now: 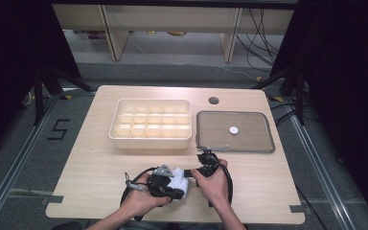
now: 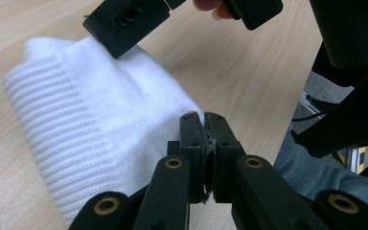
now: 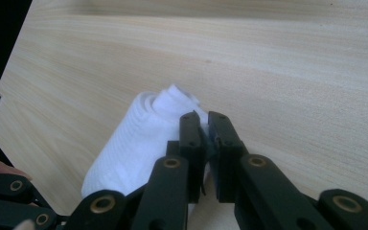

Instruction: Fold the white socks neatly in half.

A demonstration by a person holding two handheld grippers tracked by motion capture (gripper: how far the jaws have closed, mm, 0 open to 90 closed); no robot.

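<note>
Even overhead light falls on the pale surface (image 1: 96,158) in the middle of the high view while its left and right edges sink into black, and both gripper views are bright but soft, their near black jaws and lower corners blurred.

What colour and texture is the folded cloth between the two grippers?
The folded cloth is plain white, a ribbed knit with fine ridges; the left gripper view shows it best.
</note>
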